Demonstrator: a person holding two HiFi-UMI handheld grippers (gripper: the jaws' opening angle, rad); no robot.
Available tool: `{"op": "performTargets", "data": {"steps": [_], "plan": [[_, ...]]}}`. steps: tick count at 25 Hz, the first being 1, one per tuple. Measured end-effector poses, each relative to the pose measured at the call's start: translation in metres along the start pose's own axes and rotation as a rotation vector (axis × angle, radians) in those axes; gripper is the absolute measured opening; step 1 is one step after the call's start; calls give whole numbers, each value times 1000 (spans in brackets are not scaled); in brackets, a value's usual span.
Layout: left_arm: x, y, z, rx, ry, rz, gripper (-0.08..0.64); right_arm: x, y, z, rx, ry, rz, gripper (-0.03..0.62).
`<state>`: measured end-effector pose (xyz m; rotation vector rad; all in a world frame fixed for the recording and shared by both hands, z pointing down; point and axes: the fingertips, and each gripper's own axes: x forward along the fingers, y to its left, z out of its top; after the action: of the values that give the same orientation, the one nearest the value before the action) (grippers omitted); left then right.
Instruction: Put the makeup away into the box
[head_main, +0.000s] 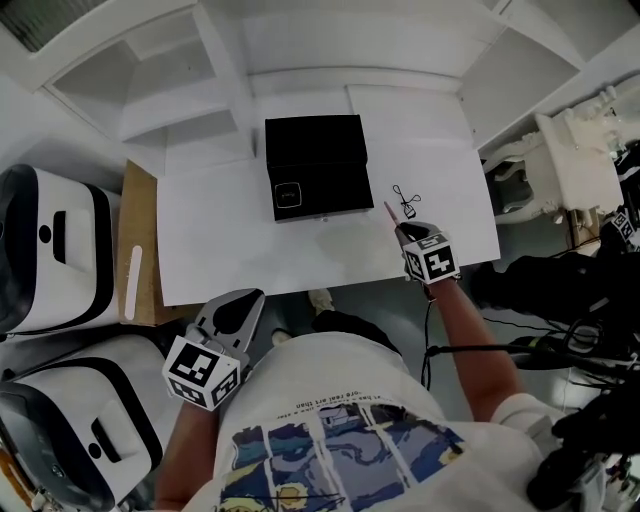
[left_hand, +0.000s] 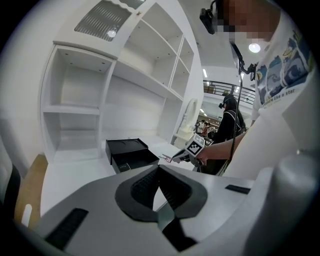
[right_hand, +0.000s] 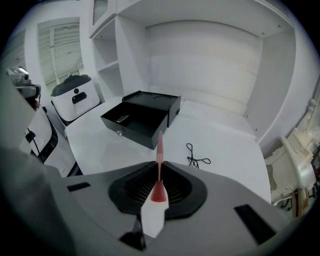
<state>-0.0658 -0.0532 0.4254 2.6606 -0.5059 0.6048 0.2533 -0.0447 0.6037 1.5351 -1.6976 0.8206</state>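
Head view: right tongs (head_main: 399, 228) over the desk (head_main: 220, 240), front right, pinched on a slim pink makeup stick (head_main: 388, 211). The black box (head_main: 315, 165) sits mid-desk with its drawer (head_main: 310, 195) open toward us, ready to receive. An eyelash curler (head_main: 405, 200) lies nearby. Left gripper view: left tongs (left_hand: 159, 172) closed, empty, parked clear. Right gripper view: we note the stick is clamped at its base, tip fwd, approx. toward the drawer.
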Motion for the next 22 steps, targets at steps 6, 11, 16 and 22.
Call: {"op": "performTargets", "data": {"steps": [6, 11, 16, 22], "plan": [[-6, 0, -3, -3, -12, 5, 14, -11, 22, 39, -49, -42, 40, 64], [-17, 6, -7, -20, -19, 39, 14, 4, 44, 69, -86, -37, 88, 63], [-31, 14, -11, -43, -24, 95, 14, 30, 62, 93, -125, -4, 136, 63], [-46, 26, -13, -74, -37, 168, 14, 62, 72, 115, -182, 56, 140, 64]]}}
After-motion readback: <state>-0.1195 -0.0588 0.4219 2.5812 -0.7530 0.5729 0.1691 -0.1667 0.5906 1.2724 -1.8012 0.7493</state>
